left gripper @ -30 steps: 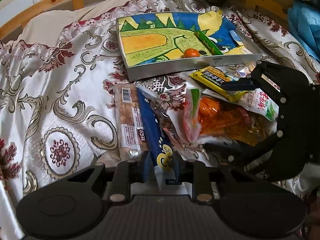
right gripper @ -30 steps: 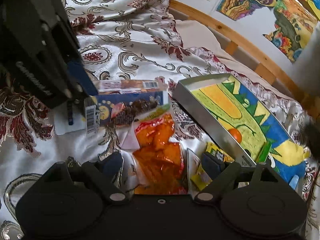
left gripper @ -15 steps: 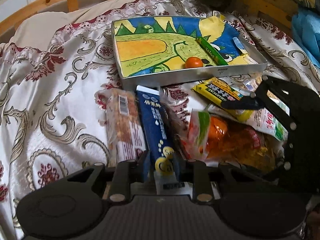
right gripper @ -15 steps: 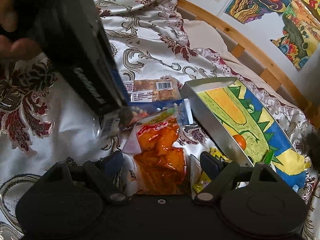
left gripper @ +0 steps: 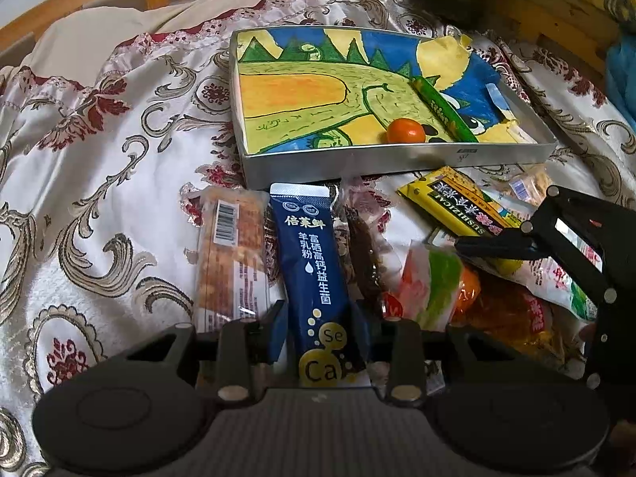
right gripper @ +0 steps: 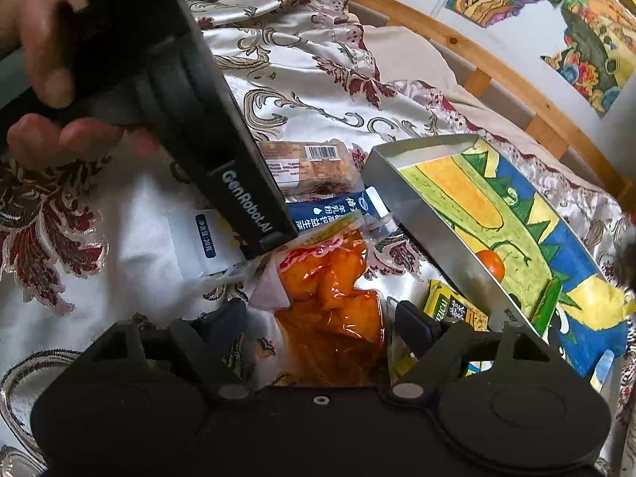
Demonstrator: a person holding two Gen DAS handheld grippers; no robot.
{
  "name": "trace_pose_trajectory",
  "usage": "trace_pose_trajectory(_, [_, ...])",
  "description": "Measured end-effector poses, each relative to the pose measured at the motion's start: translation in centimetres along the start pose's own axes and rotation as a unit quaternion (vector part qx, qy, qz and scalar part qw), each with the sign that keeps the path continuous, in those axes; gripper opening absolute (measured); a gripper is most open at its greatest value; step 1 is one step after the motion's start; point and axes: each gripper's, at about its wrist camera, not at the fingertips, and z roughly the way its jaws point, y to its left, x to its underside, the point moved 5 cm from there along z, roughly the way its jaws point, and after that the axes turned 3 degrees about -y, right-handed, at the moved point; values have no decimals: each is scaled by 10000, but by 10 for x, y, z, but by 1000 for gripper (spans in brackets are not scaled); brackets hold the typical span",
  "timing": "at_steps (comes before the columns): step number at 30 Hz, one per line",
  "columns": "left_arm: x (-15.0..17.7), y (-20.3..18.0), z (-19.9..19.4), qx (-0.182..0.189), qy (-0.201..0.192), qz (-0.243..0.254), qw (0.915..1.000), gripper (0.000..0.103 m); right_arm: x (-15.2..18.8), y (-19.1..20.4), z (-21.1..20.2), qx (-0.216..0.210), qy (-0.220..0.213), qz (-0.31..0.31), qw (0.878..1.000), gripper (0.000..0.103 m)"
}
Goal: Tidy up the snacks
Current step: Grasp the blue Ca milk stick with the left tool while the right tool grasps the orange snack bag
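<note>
Navy-blue foil sachet with white print lies flat on the satin bedspread, its far end almost at the near wall of the silver metal tray. Left gripper straddles the sachet's near end; its jaws have just been opening, pads now a little off both edges, so no grip on it. Beside the sachet: clear-wrapped nut bar on one side, dark dried-fruit packet on the other.

Right gripper stands wide open over the orange vacuum-packed snack, pads clear of it. Tray holds a small orange fruit and a green stick pack.

Judgement: the sachet is set down in a row. To finish cleanly, open further, lift straight off so the pads don't drag the foil askew, and keep clear of the nut bar.
</note>
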Motion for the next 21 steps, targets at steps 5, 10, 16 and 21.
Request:
trace_pose_trajectory(5, [2,-4,-2,-67,-6,68,10000,29,1,0,-1,120,51,-99,9999,65])
trace_pose_trajectory(10, [4,-11,-10,-316,55,78,9995,20,0,2,-4,165,49,-179,9997,55])
trace_pose_trajectory(16, [11,-18,-25,-406,129,-121,9990,17,-3,4,-14,311,-17,-232,9992,49])
trace_pose_trajectory(21, [19,-25,-49,-383,79,-313,9987,16,-5,4,-31,266,-111,-105,9995,49])
